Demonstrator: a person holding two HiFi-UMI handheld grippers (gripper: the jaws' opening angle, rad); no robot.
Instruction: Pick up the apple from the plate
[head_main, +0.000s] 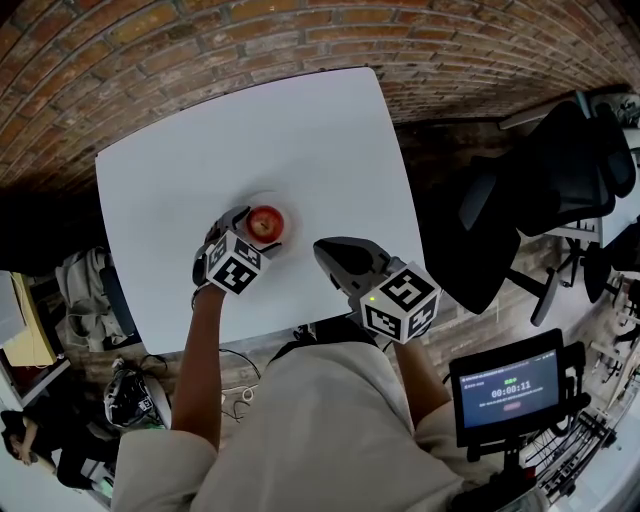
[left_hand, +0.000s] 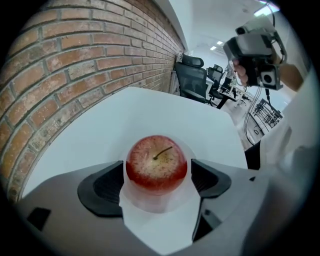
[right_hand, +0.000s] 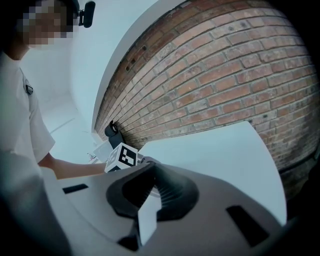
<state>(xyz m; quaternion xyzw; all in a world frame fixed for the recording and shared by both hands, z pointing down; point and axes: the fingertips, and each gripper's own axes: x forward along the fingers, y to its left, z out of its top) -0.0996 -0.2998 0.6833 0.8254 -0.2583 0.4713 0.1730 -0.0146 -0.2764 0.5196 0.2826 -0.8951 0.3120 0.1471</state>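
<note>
A red apple (head_main: 266, 221) with a yellow patch round its stem sits on a small white plate (head_main: 290, 207) near the middle of the white table (head_main: 250, 130). My left gripper (head_main: 252, 235) reaches it from the near side. In the left gripper view the apple (left_hand: 156, 164) lies between the two dark pads (left_hand: 102, 185), very close to both, and still rests on the plate (left_hand: 155, 202); that gripper (left_hand: 157, 180) is open. My right gripper (head_main: 327, 252) hovers to the right of the plate. Its jaws (right_hand: 154, 172) are shut on nothing.
A brick wall (head_main: 250, 40) runs behind the table. A black office chair (head_main: 560, 190) stands right of the table, and a small screen (head_main: 510, 390) showing a timer sits at lower right. Bags (head_main: 85, 290) lie on the floor at left. The left gripper's marker cube (right_hand: 123, 156) shows in the right gripper view.
</note>
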